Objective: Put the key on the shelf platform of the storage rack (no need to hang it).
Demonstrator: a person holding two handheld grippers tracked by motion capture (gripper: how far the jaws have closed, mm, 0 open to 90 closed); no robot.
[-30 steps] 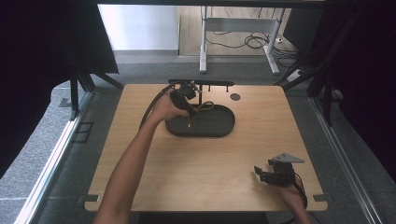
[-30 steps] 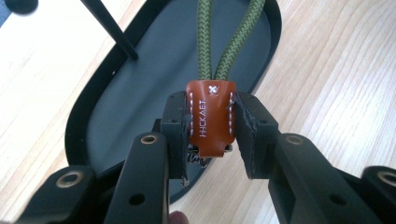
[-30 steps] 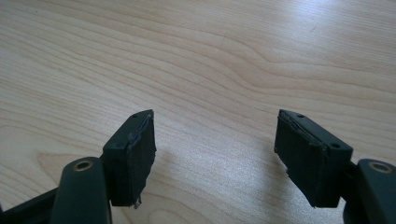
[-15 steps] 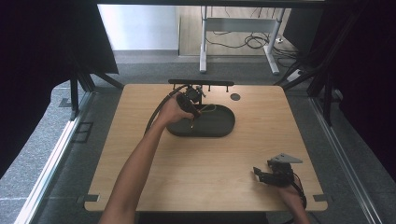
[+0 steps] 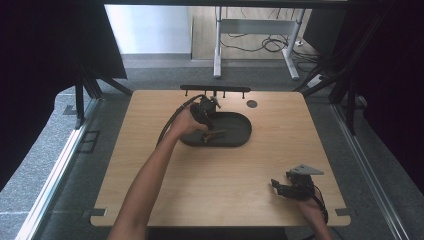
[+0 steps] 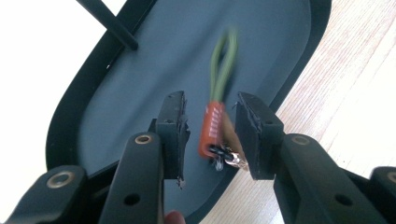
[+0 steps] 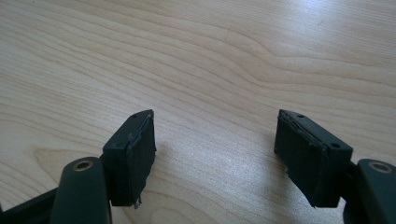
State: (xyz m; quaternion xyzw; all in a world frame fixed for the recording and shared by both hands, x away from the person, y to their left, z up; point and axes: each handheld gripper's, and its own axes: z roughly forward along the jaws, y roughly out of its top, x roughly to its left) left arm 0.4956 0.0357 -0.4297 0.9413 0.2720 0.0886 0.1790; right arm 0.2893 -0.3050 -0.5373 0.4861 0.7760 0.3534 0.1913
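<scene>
A black oval tray (image 5: 237, 134) lies at the table's far middle. My left gripper (image 5: 207, 131) points down into it. In the left gripper view a small orange-red piece (image 6: 211, 128) with a green cord loop (image 6: 223, 63) and a metal clip sits between the pads, blurred, just above the tray floor (image 6: 154, 70). My left gripper (image 6: 211, 103) has just been opening its jaws, and a gap shows beside the piece on its left. Near the front right corner my right gripper (image 5: 278, 188) rests low and open. In its own view my right gripper (image 7: 215, 135) has bare wood between its pads.
A black rack (image 5: 215, 90) with short pegs stands at the table's far edge, and a dark round grommet (image 5: 252, 104) sits to its right. A black rod (image 6: 109, 23) crosses the tray's rim. The left gripper's cable (image 5: 170, 122) trails along the forearm.
The left hand has sunk a little into the tray's left end. The right gripper has kept still.
</scene>
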